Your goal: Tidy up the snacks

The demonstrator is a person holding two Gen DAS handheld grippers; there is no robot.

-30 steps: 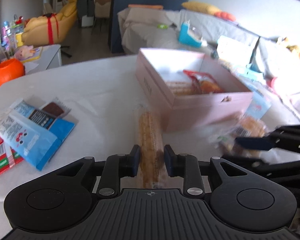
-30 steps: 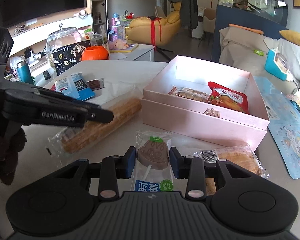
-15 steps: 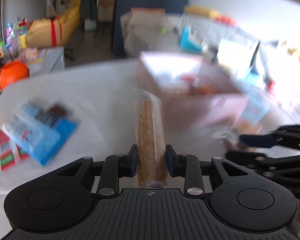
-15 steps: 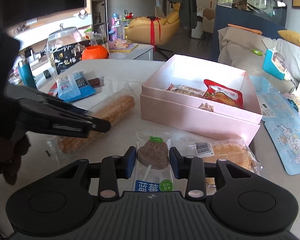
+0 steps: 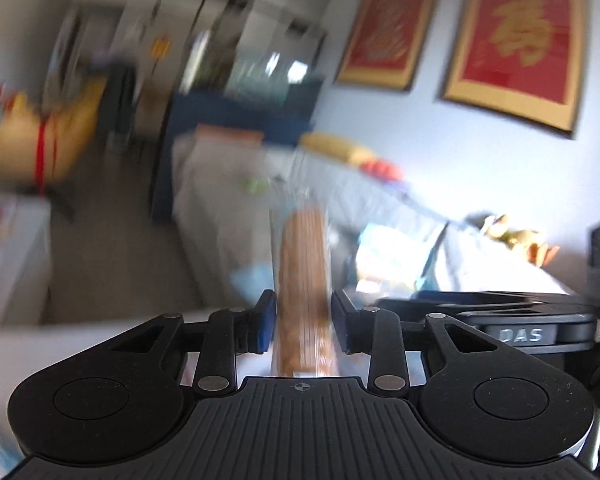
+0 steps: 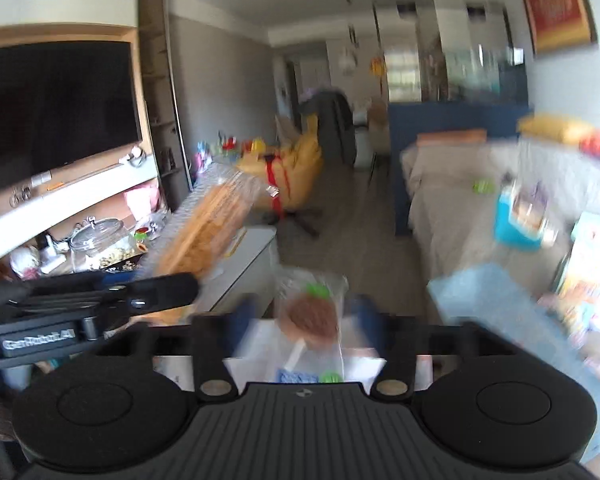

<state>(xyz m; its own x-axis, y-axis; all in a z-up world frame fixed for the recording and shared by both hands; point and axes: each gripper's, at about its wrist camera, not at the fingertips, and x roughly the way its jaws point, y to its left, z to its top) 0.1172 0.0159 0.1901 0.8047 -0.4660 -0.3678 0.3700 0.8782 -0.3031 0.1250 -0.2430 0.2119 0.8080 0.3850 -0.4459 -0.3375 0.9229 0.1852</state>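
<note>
Both snacks lifted off the table; sofa (image 5: 236,200) now behind.

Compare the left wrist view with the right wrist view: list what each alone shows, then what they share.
Left wrist only: the left tool head-on, pads pressed on the biscuit pack. Right wrist only: the television, the glass jar, and the lollipop packet loose in the right tool, whose jaws have just been opening. Both: the biscuit pack, the yellow beanbag.
</note>
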